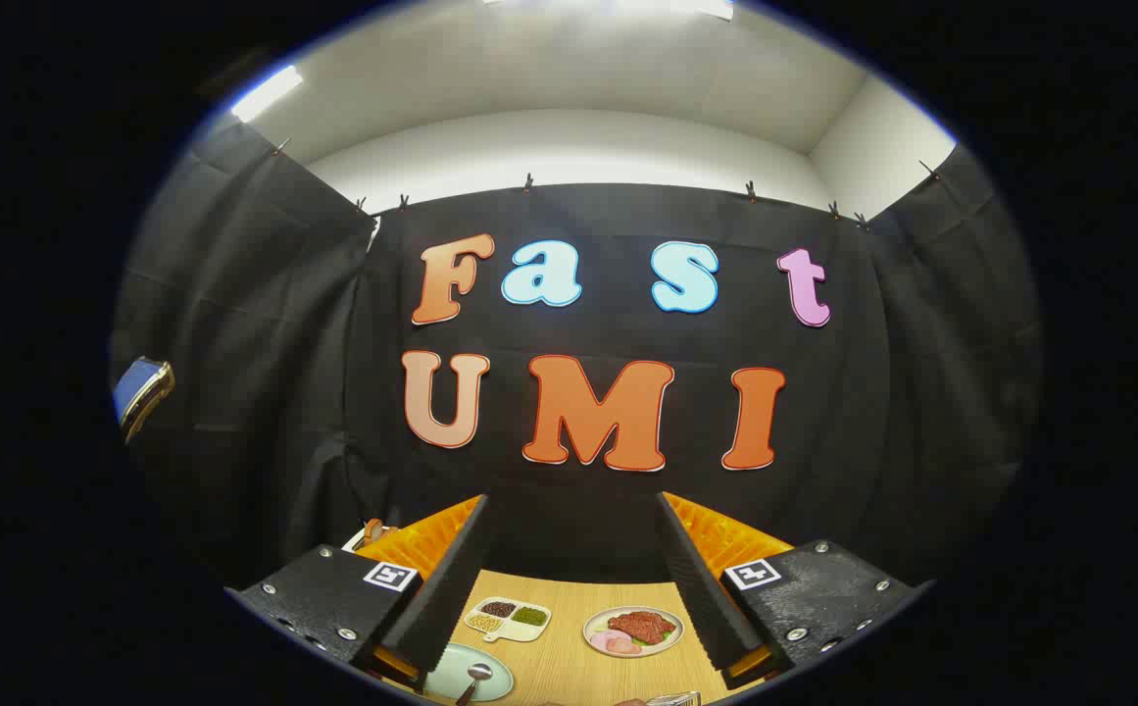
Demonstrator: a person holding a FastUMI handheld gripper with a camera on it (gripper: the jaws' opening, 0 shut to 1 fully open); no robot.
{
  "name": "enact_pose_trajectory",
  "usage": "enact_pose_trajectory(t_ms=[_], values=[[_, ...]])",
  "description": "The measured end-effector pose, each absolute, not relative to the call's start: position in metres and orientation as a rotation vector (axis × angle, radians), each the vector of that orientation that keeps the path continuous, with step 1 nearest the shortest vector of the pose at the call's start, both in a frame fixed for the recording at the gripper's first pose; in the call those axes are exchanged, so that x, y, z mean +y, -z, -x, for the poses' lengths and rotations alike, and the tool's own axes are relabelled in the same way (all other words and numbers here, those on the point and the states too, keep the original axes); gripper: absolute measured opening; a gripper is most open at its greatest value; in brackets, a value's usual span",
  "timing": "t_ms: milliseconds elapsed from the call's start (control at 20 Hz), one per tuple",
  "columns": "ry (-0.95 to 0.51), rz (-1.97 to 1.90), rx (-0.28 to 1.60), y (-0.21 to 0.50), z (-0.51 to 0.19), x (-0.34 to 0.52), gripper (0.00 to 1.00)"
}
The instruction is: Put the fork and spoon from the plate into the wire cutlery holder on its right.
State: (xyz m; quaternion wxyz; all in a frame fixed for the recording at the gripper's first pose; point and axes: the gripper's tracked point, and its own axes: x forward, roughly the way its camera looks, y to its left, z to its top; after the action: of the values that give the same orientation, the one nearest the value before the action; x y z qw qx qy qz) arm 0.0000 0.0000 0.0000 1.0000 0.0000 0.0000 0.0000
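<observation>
Gripper point(573, 588) high over tabletop point(569, 659), jaws wide and empty for approach; spoon point(475, 677) on plate point(470, 673) beside left finger, wire holder point(671, 699) lower right

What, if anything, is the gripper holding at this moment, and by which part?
Nothing is held. The gripper is open, its fingers spread wide above the wooden table; the spoon lies on the pale green plate, untouched, below the fingers.

The claw's point(573, 579) left finger hides part of the plate point(475, 677); the spoon's point(475, 677) handle is cut off.
</observation>
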Motion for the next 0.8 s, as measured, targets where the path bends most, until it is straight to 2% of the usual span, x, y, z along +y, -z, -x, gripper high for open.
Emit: enact_pose_trajectory(t_ms=[800], values=[[-0.092,-0.017,0.004,0.0084,-0.0066,-0.0109,0.98]])
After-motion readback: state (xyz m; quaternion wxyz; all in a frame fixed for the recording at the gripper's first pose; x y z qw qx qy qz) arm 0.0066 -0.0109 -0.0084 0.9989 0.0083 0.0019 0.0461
